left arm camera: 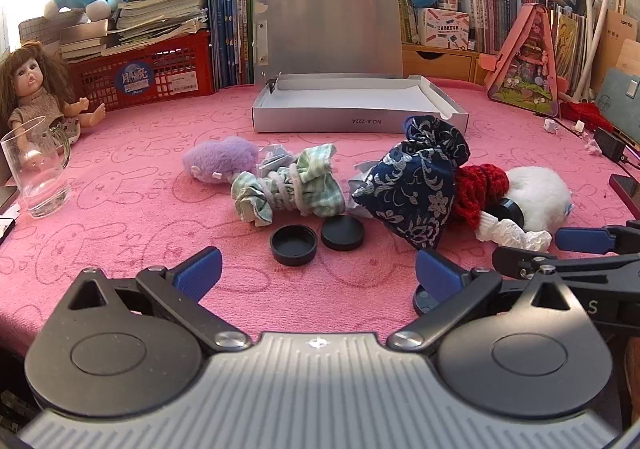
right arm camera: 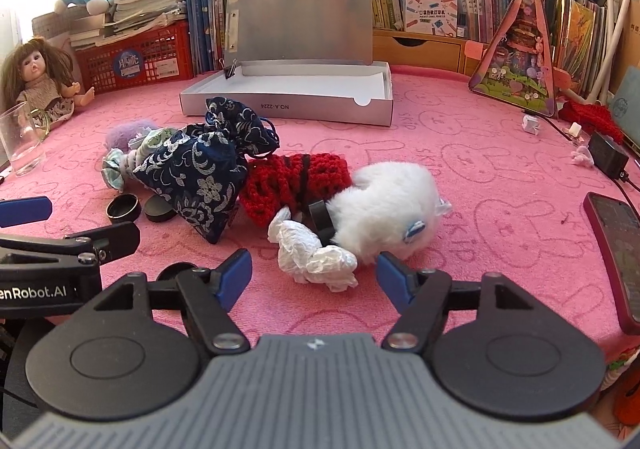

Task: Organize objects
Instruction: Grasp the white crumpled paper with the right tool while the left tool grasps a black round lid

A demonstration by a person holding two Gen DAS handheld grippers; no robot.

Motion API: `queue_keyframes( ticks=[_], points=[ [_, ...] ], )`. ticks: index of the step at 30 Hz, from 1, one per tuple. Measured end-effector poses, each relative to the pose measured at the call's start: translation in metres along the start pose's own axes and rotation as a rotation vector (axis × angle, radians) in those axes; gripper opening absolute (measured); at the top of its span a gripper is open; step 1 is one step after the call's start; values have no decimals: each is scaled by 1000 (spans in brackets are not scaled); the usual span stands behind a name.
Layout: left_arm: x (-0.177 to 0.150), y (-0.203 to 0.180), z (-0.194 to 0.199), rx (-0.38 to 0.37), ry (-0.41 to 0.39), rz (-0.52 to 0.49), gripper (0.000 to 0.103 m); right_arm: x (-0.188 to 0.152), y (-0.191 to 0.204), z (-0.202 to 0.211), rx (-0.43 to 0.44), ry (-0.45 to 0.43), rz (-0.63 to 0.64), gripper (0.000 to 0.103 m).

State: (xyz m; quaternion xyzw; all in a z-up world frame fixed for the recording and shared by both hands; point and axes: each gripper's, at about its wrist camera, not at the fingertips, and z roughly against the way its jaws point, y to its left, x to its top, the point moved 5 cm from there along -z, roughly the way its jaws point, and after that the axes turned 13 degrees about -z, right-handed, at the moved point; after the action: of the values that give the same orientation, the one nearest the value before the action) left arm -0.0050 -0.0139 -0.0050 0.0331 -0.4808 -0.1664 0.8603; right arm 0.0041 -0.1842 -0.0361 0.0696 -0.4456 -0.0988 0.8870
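On the pink cloth lie a purple plush [left arm camera: 220, 161], a green checked cloth bundle [left arm camera: 288, 185], a navy floral pouch [right arm camera: 200, 173], a red knitted piece [right arm camera: 296, 177] and a white plush [right arm camera: 384, 201]. Two black caps [left arm camera: 294, 245] sit in front of the bundle. An open silver box [right arm camera: 280, 105] stands behind them, empty. My left gripper [left arm camera: 318, 273] is open just short of the caps, with nothing between its fingers. My right gripper [right arm camera: 316, 277] is open, its fingers either side of a crumpled white paper [right arm camera: 316, 261] without pressing on it.
A glass mug [left arm camera: 36, 169] and a doll [left arm camera: 36, 89] are at the left, with a red crate [left arm camera: 148, 73] of books behind. At the right lie a phone [right arm camera: 616, 257], a black charger [right arm camera: 608, 159] and a pink triangular toy house [right arm camera: 520, 53]. Bookshelves line the back.
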Motion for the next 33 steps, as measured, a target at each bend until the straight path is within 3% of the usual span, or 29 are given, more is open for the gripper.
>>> queue_keyframes(
  ticks=[4,10,13,21,33],
  points=[
    [-2,-5,1,-55,8,-5,103,3,4,-5,11,-1,3,61],
    [-3,-10,0,-76,18,-20,103,5,5,-13,24,14,-4,48],
    [-4,-12,0,-92,23,-25,97,6,3,-11,33,15,-10,47],
    [-5,-27,-3,-159,39,-75,71,11,-8,7,63,-2,-30,46],
    [-8,-50,-21,-220,60,-121,62,-1,-12,18,-1,-37,36,46]
  ],
)
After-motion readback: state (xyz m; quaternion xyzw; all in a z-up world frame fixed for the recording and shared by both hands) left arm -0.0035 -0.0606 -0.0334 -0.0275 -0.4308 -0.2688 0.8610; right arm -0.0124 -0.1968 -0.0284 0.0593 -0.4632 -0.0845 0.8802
